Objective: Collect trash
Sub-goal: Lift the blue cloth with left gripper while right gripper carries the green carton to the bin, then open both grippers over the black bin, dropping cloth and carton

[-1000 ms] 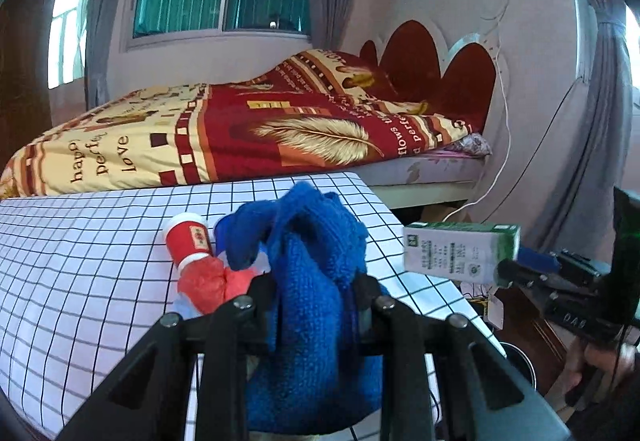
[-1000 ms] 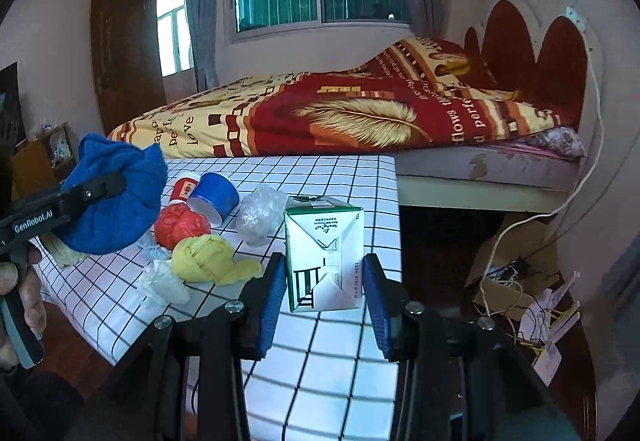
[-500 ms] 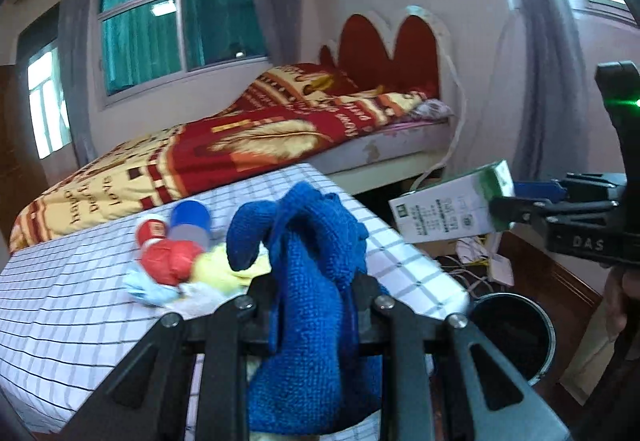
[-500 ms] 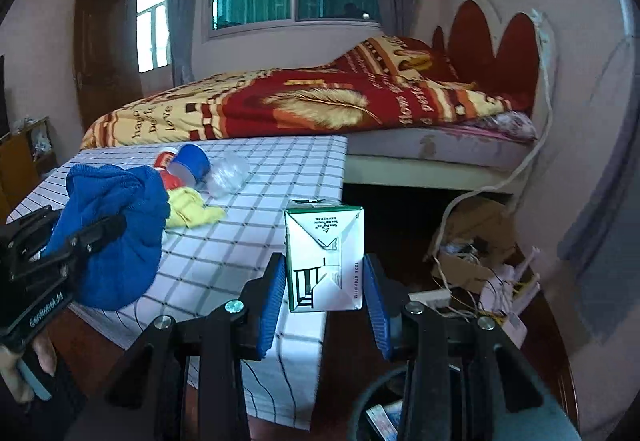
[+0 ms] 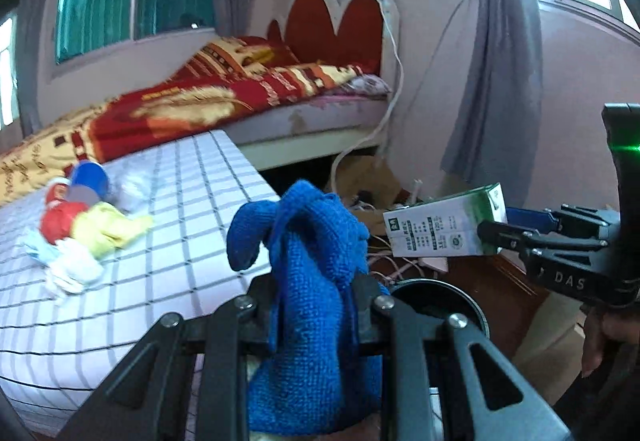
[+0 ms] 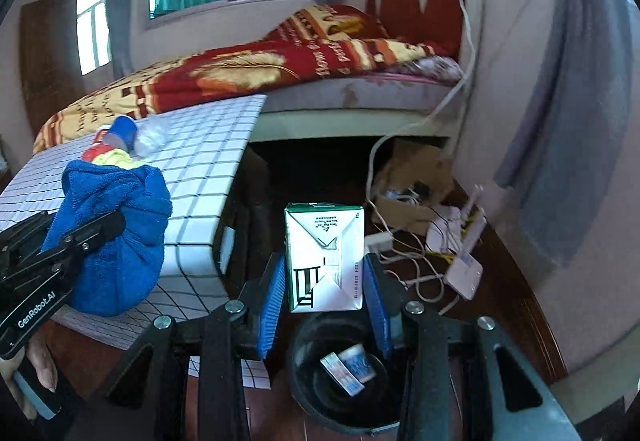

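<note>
Blue cloth point(image 5: 316, 281) pinched in the left gripper point(image 5: 316, 305); right gripper point(image 6: 325, 293) clamps a carton point(image 6: 324, 261), seemingly over the bin point(image 6: 304, 393)

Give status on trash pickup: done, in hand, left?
Done: some wrappers already lie in the black round bin. In hand: right gripper holds the green-and-white carton above it; left gripper grips the blue cloth. Left: the red, yellow and white scraps on the checked table.

Open bin mouth point(image 6: 304, 369) under carton point(image 6: 325, 257)
</note>
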`<state>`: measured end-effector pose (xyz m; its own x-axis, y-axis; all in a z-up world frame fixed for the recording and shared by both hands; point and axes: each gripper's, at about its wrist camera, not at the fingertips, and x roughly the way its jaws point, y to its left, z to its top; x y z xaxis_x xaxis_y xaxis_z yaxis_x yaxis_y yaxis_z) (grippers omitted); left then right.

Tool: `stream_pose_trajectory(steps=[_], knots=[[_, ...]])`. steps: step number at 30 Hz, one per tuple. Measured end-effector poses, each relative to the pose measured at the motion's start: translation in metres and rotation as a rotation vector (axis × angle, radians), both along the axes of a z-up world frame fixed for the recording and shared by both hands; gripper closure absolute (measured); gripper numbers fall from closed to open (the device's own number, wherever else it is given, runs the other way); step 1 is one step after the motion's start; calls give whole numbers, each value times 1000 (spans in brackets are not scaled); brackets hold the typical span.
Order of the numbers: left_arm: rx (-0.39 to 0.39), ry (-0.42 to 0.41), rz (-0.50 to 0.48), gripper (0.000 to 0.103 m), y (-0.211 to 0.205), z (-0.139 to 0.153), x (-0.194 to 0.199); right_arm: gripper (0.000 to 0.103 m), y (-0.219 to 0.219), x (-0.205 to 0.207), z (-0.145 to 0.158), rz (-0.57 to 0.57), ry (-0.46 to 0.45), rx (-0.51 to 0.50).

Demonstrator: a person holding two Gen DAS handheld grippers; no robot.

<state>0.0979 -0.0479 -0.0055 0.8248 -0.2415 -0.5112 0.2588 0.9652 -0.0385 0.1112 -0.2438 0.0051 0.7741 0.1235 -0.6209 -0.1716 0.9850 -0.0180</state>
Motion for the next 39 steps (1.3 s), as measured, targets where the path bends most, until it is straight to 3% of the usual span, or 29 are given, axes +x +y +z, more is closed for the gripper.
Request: stream_pose_trajectory(steps=[16,23,31,32,33,34,35,37,39], knots=[[-23,138,-171,77,-75,-33,6,62,-77,-25,-38,-139,99,15],[-26,256,-227,77,-102,-69,23,62,-97,-28,-64,-158,167,34],[22,358,-274,76,-126,-109,45,60,-102,-3,-101,-102,254,70],[30,378,-286,66,-131,-116,50,59,-102,0,-106,-87,265,78],[53,404,-279,57,-136,-126,56,32,-103,8,-119,-90,303,45],[83,431,-246,34,-138,-135,62,2,-106,13,-131,-145,341,-16],[85,445,-226,27,-137,-142,66,2,-113,14,-140,-194,356,-46],[76,455,-210,26,-135,-143,69,2,-127,17,-149,-254,410,-35],[87,447,-192,17,-133,-141,67,2,-133,16,-151,-273,423,-43]])
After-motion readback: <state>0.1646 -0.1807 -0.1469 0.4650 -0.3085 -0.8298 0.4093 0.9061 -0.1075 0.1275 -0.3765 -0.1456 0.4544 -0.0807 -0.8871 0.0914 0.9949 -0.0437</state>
